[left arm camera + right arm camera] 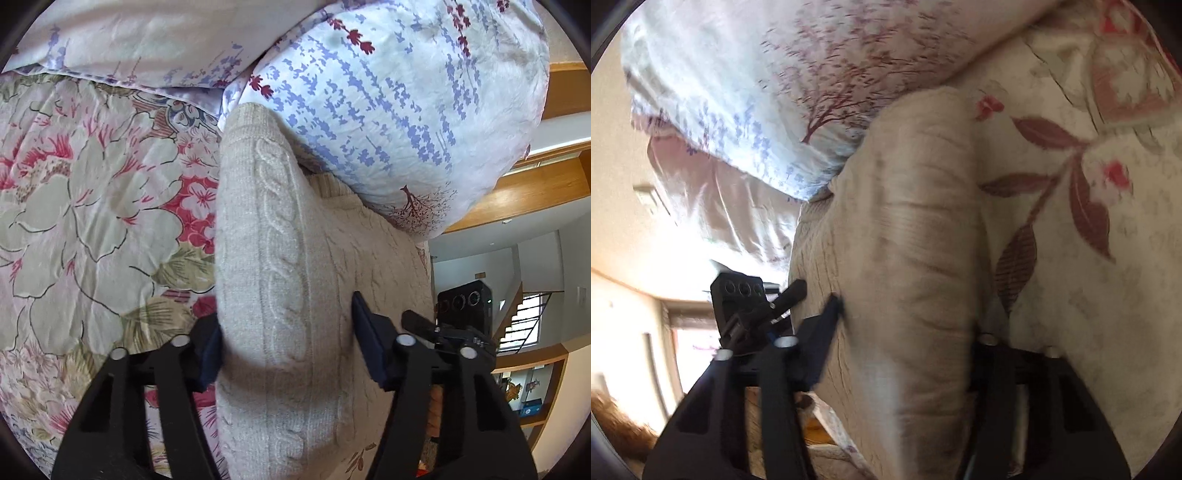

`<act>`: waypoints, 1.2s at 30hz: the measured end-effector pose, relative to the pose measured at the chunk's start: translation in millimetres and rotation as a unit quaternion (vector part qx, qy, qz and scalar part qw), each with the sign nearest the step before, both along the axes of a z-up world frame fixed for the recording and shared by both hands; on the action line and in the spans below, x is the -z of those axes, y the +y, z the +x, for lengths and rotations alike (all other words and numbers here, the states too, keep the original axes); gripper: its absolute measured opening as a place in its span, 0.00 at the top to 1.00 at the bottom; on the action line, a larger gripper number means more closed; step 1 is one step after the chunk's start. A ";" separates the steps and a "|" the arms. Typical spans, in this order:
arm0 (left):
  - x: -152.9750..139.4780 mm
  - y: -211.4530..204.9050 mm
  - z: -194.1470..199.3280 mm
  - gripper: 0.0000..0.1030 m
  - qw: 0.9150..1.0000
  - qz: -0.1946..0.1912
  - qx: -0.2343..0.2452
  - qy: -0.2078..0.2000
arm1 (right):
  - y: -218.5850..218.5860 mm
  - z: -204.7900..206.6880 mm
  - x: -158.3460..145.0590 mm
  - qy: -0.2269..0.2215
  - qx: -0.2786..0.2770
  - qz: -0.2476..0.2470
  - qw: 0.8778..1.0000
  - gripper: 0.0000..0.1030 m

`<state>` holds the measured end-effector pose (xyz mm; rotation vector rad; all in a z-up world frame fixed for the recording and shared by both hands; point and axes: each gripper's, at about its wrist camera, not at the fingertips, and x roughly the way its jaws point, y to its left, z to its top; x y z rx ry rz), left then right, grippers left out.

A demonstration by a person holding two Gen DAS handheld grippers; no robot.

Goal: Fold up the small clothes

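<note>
Fingers of the left gripper (pixel 288 343) and right gripper (pixel 908 325) each clamp a thick fold of the cream sweater (pixel 280 229), so folding seems midway, though blur hides the layers.

The cream sweater (pixel 280 258) is matt cable-knit wool, the floral bedspread (pixel 92 184) smooth, faintly glossy cloth.

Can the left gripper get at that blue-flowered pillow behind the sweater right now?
Probably not as things stand. The left gripper has its jaws around a thick fold of the cream cable-knit sweater, which fills the gap and lies between it and the pillow. It would need to let go first.
</note>
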<state>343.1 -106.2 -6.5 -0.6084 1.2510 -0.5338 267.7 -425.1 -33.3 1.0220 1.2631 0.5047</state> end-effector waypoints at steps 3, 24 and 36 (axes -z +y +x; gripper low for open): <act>-4.5 6.5 -3.5 0.62 1.000 -0.016 -0.007 -0.001 | 2.5 -5.5 -2.9 -0.005 0.020 0.012 1.000 0.62; -6.2 127.9 -38.7 0.47 0.995 0.059 -0.075 -0.019 | 144.6 30.3 -18.9 -0.037 0.005 -0.078 0.996 0.69; -83.9 83.1 -67.8 0.34 0.951 0.224 -0.034 -0.210 | 134.1 15.7 -63.8 -0.104 0.060 -0.167 0.979 0.60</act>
